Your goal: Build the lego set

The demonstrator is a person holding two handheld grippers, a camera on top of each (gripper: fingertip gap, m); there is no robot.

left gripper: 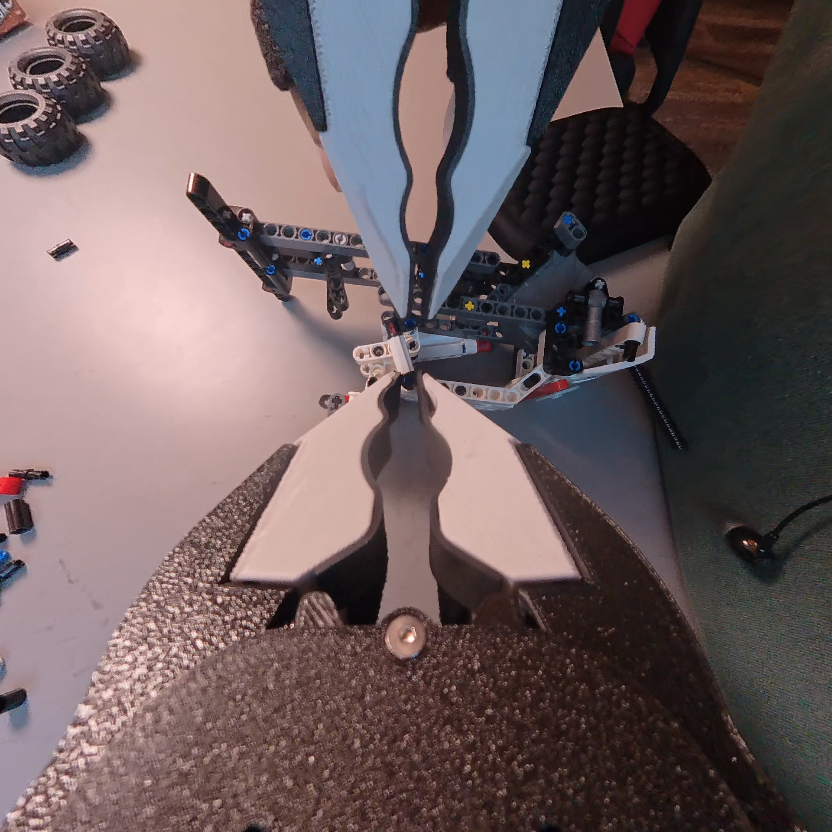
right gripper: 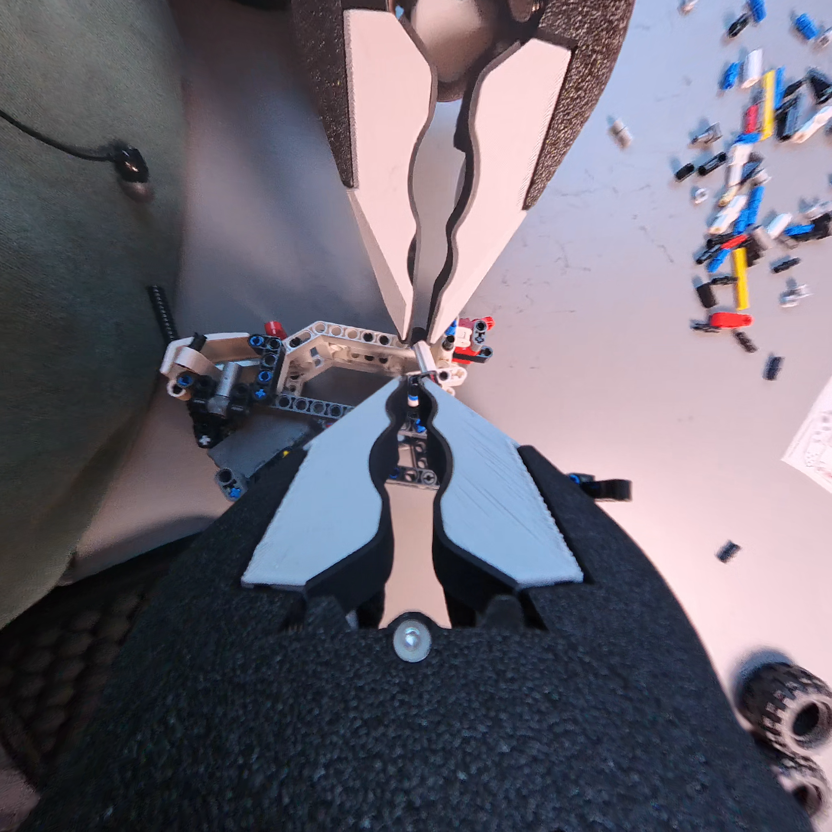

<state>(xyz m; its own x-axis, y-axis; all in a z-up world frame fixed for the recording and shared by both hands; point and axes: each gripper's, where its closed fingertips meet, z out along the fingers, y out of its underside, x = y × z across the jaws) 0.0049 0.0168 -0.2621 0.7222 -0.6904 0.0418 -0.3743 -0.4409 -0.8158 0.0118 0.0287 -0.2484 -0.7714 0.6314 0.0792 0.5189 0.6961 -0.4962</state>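
Left wrist view: the left gripper (left gripper: 409, 382), with pale grey fingers on a black speckled body, reaches forward over a pale table (left gripper: 157, 360). Its fingertips are drawn nearly together around a small dark part at the near edge of the partly built lego model (left gripper: 490, 315), a frame of grey, black and white beams with blue pins that lies on the table near its edge. The right gripper (left gripper: 412, 315) comes in from the top of the picture, tip to tip with the left one, its fingers closed to a thin gap over the same white corner of the model, and it hides the middle of the frame. Three black knobbly rubber tyres (left gripper: 49, 90) stand in a row at the upper left. A few small loose black, red and blue pieces (left gripper: 18, 499) lie along the left edge. A black woven chair seat (left gripper: 599, 180) shows beyond the table edge, and green fabric (left gripper: 765, 405) fills the right side.

Right wrist view: the right gripper (right gripper: 413, 382) is pinched on a small part with a blue band at the white corner of the lego model (right gripper: 279, 373), and its fingers cover much of the grey frame. The left gripper (right gripper: 416, 335) points down from the top, nearly closed at the same corner. A scatter of blue, black, white, yellow and red loose bricks (right gripper: 756, 193) lies at the upper right, well apart. A printed paper sheet (right gripper: 810, 445) sits at the right edge and a tyre (right gripper: 788, 707) at the lower right.
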